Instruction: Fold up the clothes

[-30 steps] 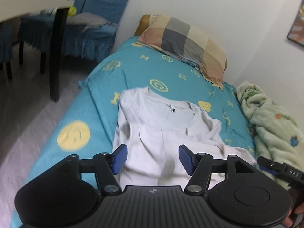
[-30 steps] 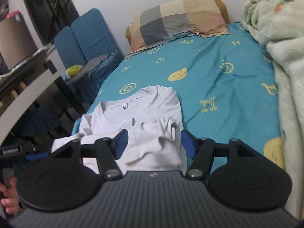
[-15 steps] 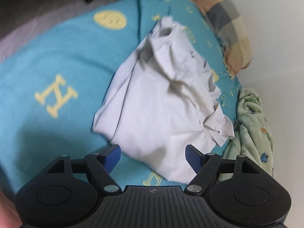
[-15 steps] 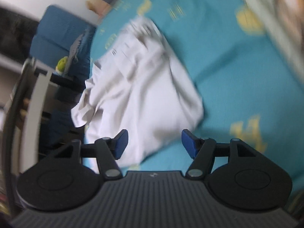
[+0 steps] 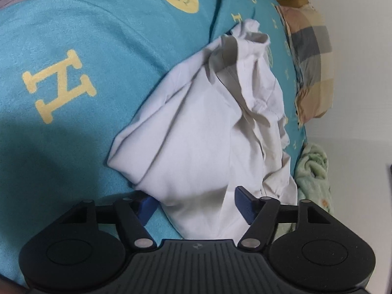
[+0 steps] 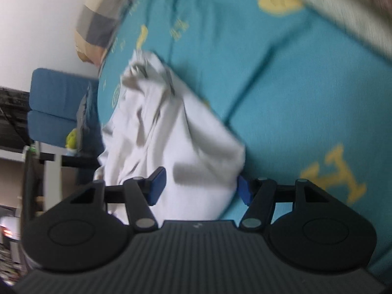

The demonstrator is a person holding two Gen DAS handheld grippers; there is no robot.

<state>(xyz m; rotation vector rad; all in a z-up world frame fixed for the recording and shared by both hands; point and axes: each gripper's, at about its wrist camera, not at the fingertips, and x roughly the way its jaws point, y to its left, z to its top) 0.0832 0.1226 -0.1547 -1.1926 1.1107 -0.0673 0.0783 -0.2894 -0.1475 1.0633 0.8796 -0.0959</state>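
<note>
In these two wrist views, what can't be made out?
- Crumpled white cotton shirt: its near hem, left wrist view, is hidden behind the left gripper, whose jaws are closing around the cloth; contact unclear.
- Same shirt, right wrist view: motion blur hides collar and folds; the right gripper jaws are closing.
- Checked pillow: blurred, cut off by the top edge.

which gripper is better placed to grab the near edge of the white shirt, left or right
Roughly even, leaning left. The left gripper and the right gripper each straddle the white shirt, jaws closing, pads not yet pressing. The left view is sharp; the right is blurred.
</note>
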